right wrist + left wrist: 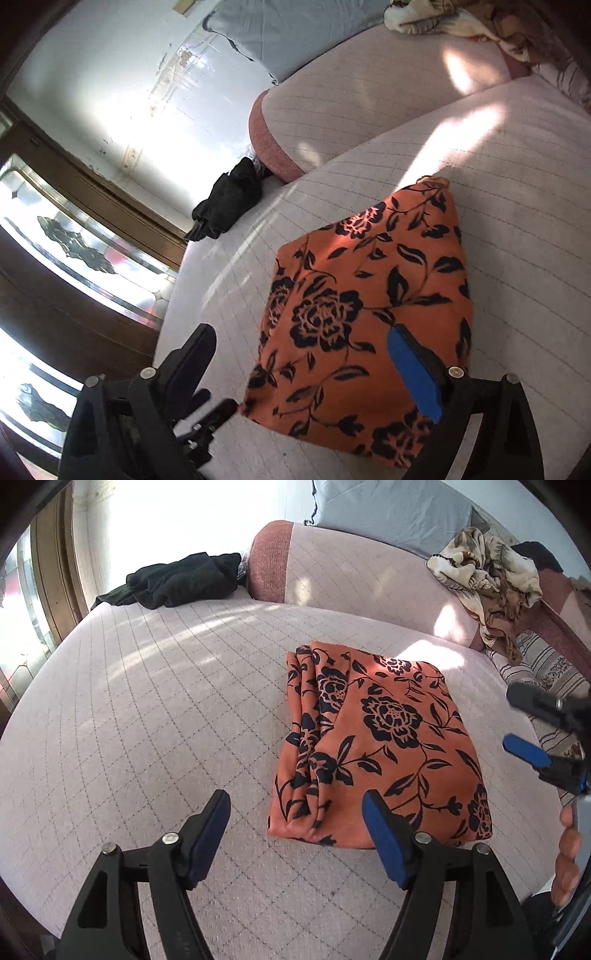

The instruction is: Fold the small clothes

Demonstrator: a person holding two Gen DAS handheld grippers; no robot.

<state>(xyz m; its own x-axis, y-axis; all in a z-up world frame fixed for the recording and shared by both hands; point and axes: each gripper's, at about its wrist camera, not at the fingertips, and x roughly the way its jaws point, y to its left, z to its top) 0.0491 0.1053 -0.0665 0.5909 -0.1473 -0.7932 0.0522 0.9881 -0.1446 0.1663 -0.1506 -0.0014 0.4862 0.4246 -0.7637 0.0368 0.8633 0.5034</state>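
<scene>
An orange cloth with dark flowers (pixel 380 746) lies folded into a rectangle on the pale quilted seat (pixel 147 701), with its stacked folds along the left side. My left gripper (pixel 295 797) hangs open over the cloth's near left corner, and nothing is between its blue pads. At the right edge of this view my right gripper (pixel 515 720) is open too, held by a hand (pixel 565 853). In the right wrist view the same cloth (pixel 369 302) fills the middle, with the right gripper (pixel 301 330) wide open above its near edge and gripping nothing.
A black garment (pixel 177 579) lies bunched at the far left of the seat, near a reddish bolster (pixel 269 561). A crumpled beige patterned cloth (pixel 487 576) rests at the far right, below a grey pillow (pixel 388 513). A glazed wooden door (pixel 74 236) stands left.
</scene>
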